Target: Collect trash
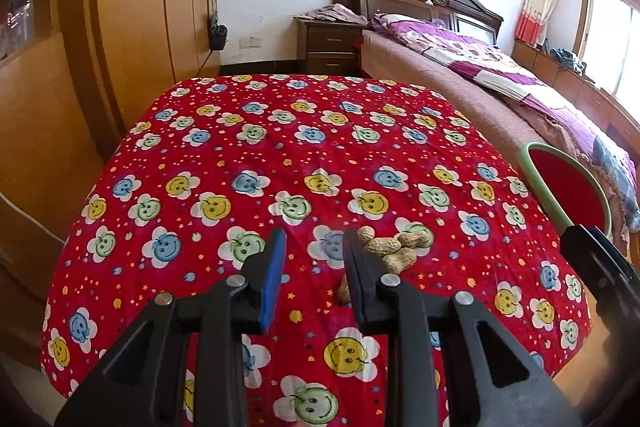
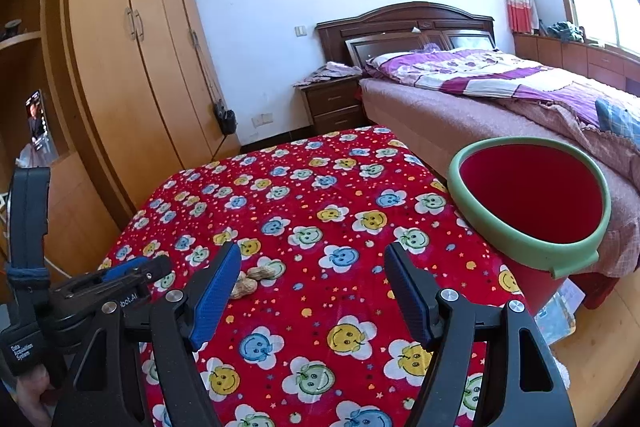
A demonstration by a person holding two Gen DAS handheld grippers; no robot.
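Left wrist view: the left gripper (image 1: 314,243) points down at a table under a red smiley-flower cloth (image 1: 280,147). Its jaws stand at a narrow gap with only cloth showing between them — nothing is gripped. A small heap of peanut shells (image 1: 394,247) lies on the cloth just beside the right-hand finger, partly hidden behind it; whether finger and shells touch cannot be told. One more shell piece (image 1: 343,293) shows at the inner edge of that finger. At the right edge a red bin with a green rim (image 1: 538,183) stands beside the table, and part of the right gripper (image 1: 600,267) intrudes below it. A bed (image 1: 480,67) fills the background.

Right wrist view: the right gripper (image 2: 312,259) hangs above the cloth (image 2: 320,187) with jaws set wide, nothing between them. The peanut shells (image 2: 254,279) lie on the cloth just beside the left-hand blue pad, near the table's front half. The left gripper (image 2: 136,273) enters from the left, its tip close to the shells. The bin (image 2: 500,223) stands at the table's right edge — open mouth tilted toward the camera, well apart from the shells.
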